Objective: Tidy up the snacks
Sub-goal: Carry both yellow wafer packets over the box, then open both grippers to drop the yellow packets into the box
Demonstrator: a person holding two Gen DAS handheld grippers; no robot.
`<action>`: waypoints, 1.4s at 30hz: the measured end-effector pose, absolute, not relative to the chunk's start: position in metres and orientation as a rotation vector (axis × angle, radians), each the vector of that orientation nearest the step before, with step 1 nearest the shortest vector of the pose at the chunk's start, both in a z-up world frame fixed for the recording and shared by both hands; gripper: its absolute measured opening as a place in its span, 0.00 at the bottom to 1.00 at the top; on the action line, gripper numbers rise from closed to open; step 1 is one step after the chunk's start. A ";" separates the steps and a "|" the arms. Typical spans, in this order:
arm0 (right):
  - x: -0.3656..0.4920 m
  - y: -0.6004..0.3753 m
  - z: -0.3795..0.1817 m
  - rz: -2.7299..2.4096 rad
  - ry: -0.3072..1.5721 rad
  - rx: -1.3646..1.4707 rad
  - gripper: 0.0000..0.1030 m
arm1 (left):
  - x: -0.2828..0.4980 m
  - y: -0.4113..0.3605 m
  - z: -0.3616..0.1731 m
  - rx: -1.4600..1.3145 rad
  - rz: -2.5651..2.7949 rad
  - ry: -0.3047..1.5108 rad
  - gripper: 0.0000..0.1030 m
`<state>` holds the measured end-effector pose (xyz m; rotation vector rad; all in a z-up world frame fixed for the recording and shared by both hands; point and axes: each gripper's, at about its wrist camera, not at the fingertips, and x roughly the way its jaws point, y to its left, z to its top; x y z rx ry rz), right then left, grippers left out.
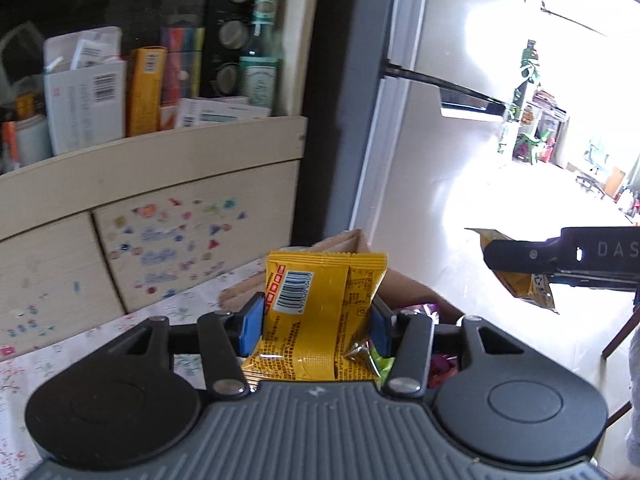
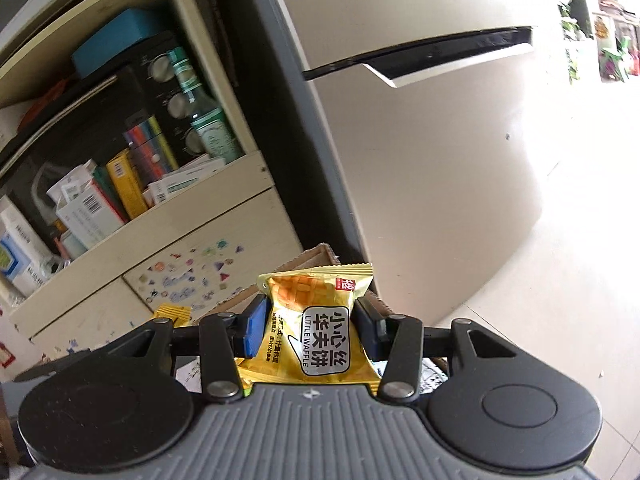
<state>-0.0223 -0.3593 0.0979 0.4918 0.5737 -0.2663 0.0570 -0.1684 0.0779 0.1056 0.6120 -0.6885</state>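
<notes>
In the left wrist view, my left gripper (image 1: 318, 320) is shut on a yellow snack packet (image 1: 320, 300), whose barcode side faces the camera. A small green and silver wrapper (image 1: 368, 354) pokes out by the right pad. My right gripper (image 1: 504, 264) reaches in from the right edge, holding a second yellow packet (image 1: 524, 286) over the floor. In the right wrist view, the right gripper (image 2: 310, 320) is shut on that yellow "Little Waffle" packet (image 2: 320, 320). An open cardboard box (image 1: 352, 246) (image 2: 316, 258) sits just behind both held packets.
A floral tablecloth (image 1: 180, 312) covers the table. Bright wrapped snacks (image 1: 424, 312) lie in the box. Behind stand a beige shelf unit (image 1: 160, 148) with boxes and a green bottle (image 1: 260, 52), and a fridge (image 2: 420, 140). Another yellow packet's edge (image 2: 174, 314) shows at left.
</notes>
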 end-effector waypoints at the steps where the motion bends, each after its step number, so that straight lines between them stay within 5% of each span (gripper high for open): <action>1: -0.023 -0.361 0.098 -0.270 0.573 0.501 0.51 | 0.058 -0.172 0.077 0.099 -0.694 0.616 0.50; 8: -0.017 -0.368 0.091 -0.302 0.589 0.542 0.52 | 0.069 -0.193 0.061 0.049 -0.721 0.643 0.52; 9: -0.015 -0.369 0.089 -0.302 0.596 0.547 0.53 | 0.070 -0.194 0.059 0.032 -0.720 0.650 0.56; 11: -0.013 -0.368 0.087 -0.303 0.601 0.552 0.62 | 0.072 -0.195 0.056 0.008 -0.699 0.659 0.80; 17: -0.015 -0.368 0.089 -0.309 0.590 0.567 0.71 | 0.067 -0.192 0.065 0.013 -0.688 0.649 0.95; 42: -0.030 -0.341 0.094 -0.428 0.718 0.355 1.00 | 0.038 -0.169 0.068 0.187 -0.421 0.821 0.99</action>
